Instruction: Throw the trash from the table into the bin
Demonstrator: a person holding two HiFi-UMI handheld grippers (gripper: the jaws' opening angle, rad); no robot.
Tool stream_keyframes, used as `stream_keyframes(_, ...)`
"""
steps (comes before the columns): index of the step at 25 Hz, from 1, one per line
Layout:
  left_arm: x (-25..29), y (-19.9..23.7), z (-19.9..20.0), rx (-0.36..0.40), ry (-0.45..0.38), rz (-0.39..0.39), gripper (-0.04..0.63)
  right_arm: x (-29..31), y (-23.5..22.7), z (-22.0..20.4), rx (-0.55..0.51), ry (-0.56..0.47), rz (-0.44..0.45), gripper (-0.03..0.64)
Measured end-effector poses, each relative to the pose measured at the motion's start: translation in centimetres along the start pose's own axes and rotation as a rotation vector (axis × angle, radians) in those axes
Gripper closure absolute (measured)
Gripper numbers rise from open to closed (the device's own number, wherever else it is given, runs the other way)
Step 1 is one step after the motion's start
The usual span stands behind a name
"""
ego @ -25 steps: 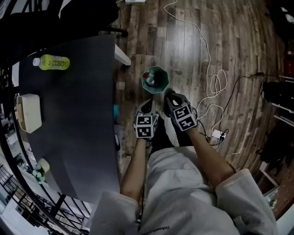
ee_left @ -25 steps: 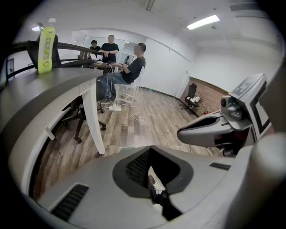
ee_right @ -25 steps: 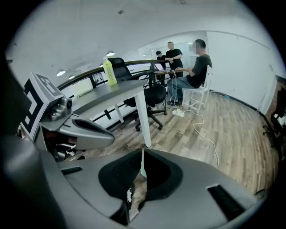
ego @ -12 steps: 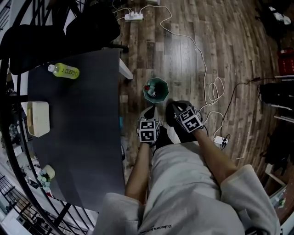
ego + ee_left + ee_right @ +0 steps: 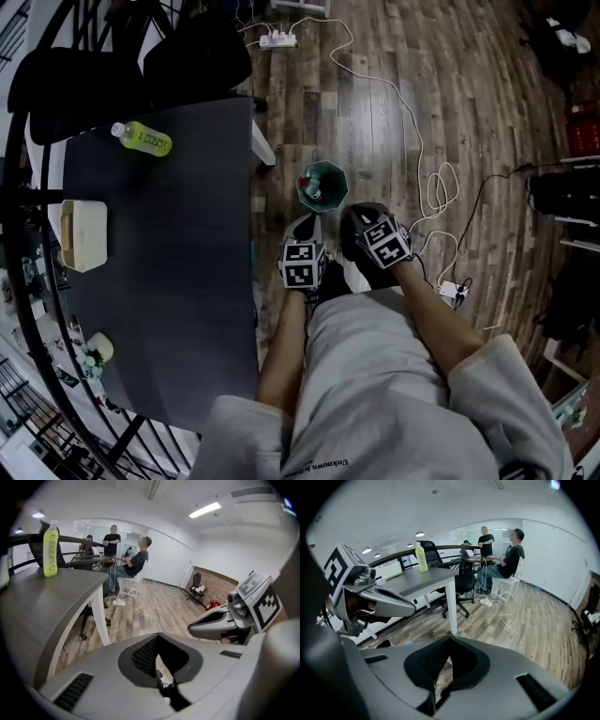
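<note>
Two jaw pairs closed together, empty: left gripper point(image 5: 165, 682), right gripper point(image 5: 436, 692), side by side | faceted green plastic bin point(image 5: 335, 187) on wooden floor point(image 5: 394, 112) beside dark grey desk point(image 5: 169, 262), holding white-and-red trash point(image 5: 309, 190) | yellow-green plastic bottle point(image 5: 142, 139) upright at desk's far end

Head view: steeply down from high over the worktop point(image 5: 159, 281). Both gripper views: low beside that worktop, facing outward, sharing its yellow-green bottle point(image 5: 50, 550).
</note>
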State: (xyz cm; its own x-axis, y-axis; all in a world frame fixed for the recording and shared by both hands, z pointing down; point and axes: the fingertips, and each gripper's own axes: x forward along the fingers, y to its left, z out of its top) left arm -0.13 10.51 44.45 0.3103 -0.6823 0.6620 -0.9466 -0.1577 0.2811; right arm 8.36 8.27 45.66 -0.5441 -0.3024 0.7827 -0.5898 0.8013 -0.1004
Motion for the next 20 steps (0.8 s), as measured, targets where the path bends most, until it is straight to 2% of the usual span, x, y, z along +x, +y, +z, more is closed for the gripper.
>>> stream_keyframes(4, -2.6, 1.1, 1.9, -0.015, -0.069, 0.046, 0.568, 0.4, 0.8, 2.2, -0.025, -0.066, -0.003, 0.621)
stream_keyframes(8, -6.3, 4.7, 4.4, -0.040, -0.157, 0.134, 0.568, 1.5, 2.6, 7.6, -0.037, -0.157, 0.017, 0.621)
stream_keyframes(12, -12.1, 10.0, 6.3, -0.074, -0.235, 0.254, 0.568, 2.5, 5.9, 14.5, -0.044, -0.263, 0.049, 0.621)
stream_keyframes(16, -18.3, 14.6, 8.3, -0.109, -0.328, 0.394, 0.568, 2.8, 9.9, 21.5, -0.115, -0.375, 0.120, 0.621)
stream_keyframes(20, -22.9, 17.6, 9.7, -0.116, -0.395, 0.488, 0.568, 2.8, 13.3, 25.8, -0.171, -0.444, 0.176, 0.621)
